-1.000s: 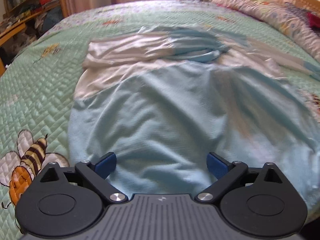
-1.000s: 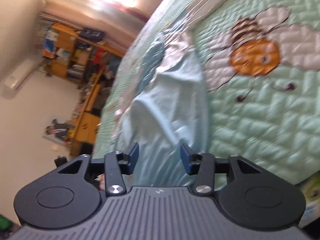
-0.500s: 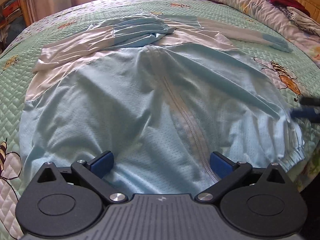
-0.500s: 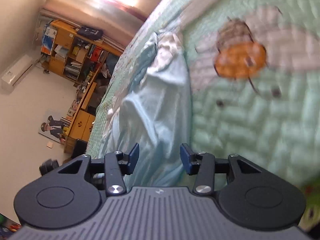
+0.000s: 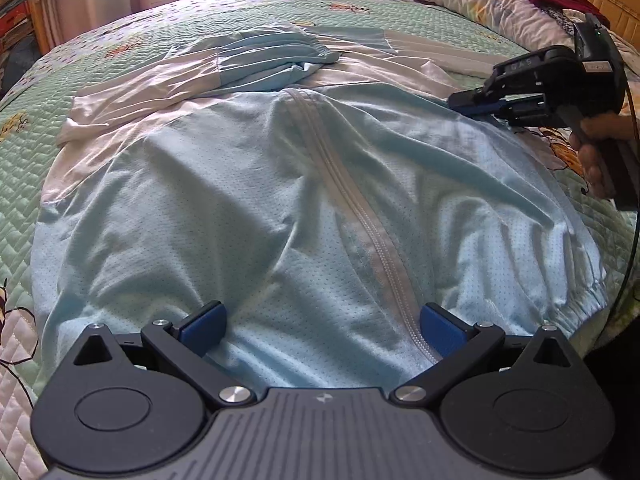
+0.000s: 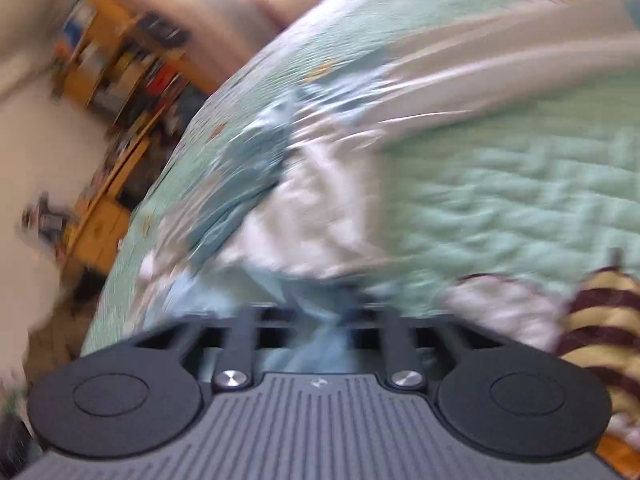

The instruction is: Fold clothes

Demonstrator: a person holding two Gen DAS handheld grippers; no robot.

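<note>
On the bed (image 5: 120, 44), one pale-blue zip jacket (image 5: 248, 208) is lying wrinkled, the left hand-held gripper (image 5: 322, 328) gaping wide, the right hand-held gripper (image 5: 476, 104) having just been closing, seemingly pinching its edge.

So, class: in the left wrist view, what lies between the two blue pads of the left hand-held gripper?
In the left wrist view, the light blue jacket lies between the open left hand-held gripper's pads, its zipper running down beside the right pad.
</note>
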